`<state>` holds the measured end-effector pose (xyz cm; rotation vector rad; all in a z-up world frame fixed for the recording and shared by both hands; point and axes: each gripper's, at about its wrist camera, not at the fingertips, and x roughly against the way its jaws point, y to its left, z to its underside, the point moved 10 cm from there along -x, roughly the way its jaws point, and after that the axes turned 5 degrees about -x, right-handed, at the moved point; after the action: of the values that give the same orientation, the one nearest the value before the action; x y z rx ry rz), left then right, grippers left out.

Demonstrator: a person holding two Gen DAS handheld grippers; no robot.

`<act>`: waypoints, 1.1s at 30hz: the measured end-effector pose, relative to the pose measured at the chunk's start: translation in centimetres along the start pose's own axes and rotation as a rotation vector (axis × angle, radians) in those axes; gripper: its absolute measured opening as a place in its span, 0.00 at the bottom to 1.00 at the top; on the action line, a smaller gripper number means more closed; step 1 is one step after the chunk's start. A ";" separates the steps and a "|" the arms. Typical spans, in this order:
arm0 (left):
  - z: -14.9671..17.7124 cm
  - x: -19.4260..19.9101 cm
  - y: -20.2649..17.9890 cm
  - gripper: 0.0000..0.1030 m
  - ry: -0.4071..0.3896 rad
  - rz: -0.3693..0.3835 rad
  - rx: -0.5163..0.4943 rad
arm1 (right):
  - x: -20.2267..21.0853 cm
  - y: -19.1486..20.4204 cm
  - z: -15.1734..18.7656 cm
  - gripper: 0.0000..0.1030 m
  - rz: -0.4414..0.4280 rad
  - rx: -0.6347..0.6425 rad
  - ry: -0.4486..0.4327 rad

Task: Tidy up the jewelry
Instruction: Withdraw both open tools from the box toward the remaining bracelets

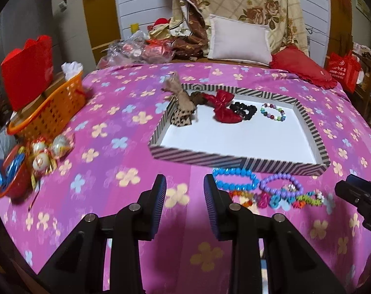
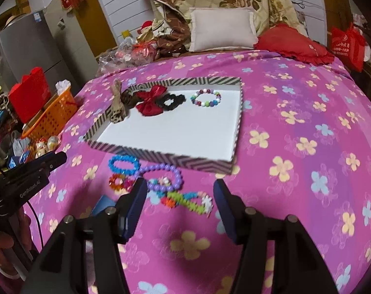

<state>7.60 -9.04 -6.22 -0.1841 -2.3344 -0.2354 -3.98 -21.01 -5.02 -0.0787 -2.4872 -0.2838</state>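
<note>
A striped-rim tray point(image 1: 234, 163) point(image 2: 161, 158) with a white floor lies on the pink flowered bedspread. In it lie a leopard-print bow point(image 1: 181, 109), a red bow point(image 1: 222, 106) point(image 2: 150, 103), a black scrunchie point(image 1: 243, 109) point(image 2: 169, 100) and a multicolour bead bracelet point(image 1: 273, 112) point(image 2: 205, 97). In front of the tray lie a blue bead bracelet point(image 1: 235, 179) point(image 2: 123, 163), a purple bead bracelet point(image 1: 282, 183) point(image 2: 164, 177), an orange-red one point(image 2: 120, 183) and a green-orange one point(image 1: 307, 198) point(image 2: 189, 201). My left gripper point(image 1: 184, 191) is open and empty, left of the loose bracelets. My right gripper point(image 2: 180, 193) is open and empty, with the green-orange bracelet between its fingers' line.
An orange basket point(image 1: 51, 112) point(image 2: 51, 117) with a red box stands at the bed's left edge, with wrapped round ornaments point(image 1: 42, 156) beside it. Pillows point(image 1: 239, 40), a red cushion point(image 1: 303, 67) and folded quilts lie at the bed's far end.
</note>
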 end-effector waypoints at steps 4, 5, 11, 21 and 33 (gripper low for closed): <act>0.9 0.4 0.4 0.28 -0.012 -0.023 -0.005 | 0.3 0.6 0.9 0.58 0.006 0.016 0.000; 1.1 0.4 0.4 0.28 -0.011 -0.022 -0.004 | 0.4 0.7 1.2 0.58 0.013 0.024 -0.003; 1.8 0.3 0.6 0.28 -0.010 -0.005 0.011 | 0.4 1.0 2.0 0.61 0.031 0.039 -0.003; 2.7 -0.1 0.4 0.28 -0.004 0.001 0.006 | -0.2 1.0 2.9 0.63 0.044 0.054 0.016; 3.0 -0.3 0.5 0.28 0.001 -0.001 0.002 | -0.6 1.2 3.4 0.65 0.055 0.073 0.027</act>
<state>5.86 -7.86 -8.41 -0.1819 -2.3333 -0.2330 -5.32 -19.11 -7.83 -0.1121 -2.4611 -0.1694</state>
